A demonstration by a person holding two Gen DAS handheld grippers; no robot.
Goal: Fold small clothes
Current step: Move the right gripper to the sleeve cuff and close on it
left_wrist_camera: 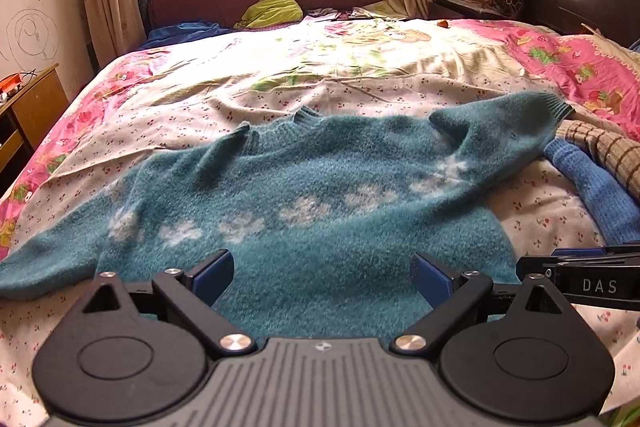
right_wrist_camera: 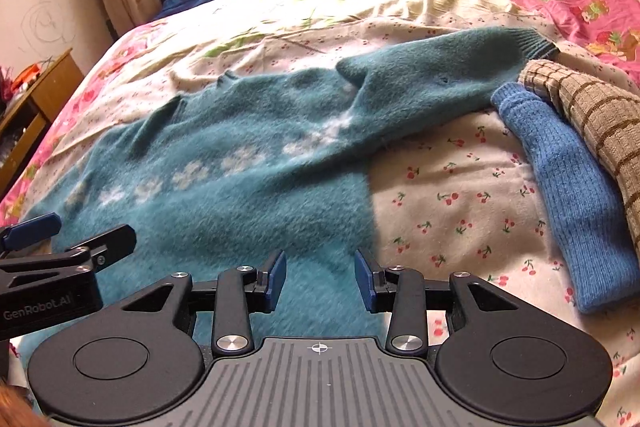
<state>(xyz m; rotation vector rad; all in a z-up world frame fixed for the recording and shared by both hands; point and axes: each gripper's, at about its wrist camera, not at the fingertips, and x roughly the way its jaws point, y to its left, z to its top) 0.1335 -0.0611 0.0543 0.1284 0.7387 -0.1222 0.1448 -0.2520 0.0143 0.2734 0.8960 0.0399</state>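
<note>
three knits on one bed (left_wrist_camera: 360,83) — one teal sweater (left_wrist_camera: 304,187), one blue (right_wrist_camera: 568,195), one checked (right_wrist_camera: 592,115).

Teal sweater (left_wrist_camera: 304,179) spread across bed (left_wrist_camera: 360,75)

A teal sweater (left_wrist_camera: 304,195) with a row of white flowers lies spread flat on the bed (left_wrist_camera: 360,79), its right sleeve folded upward. The left tool (left_wrist_camera: 322,277) hangs over its lower hem with jaws wide apart and nothing between them. Beside the sleeve lies a blue knit garment (left_wrist_camera: 592,183), and the right tool (left_wrist_camera: 576,259) shows at the right edge.
</note>
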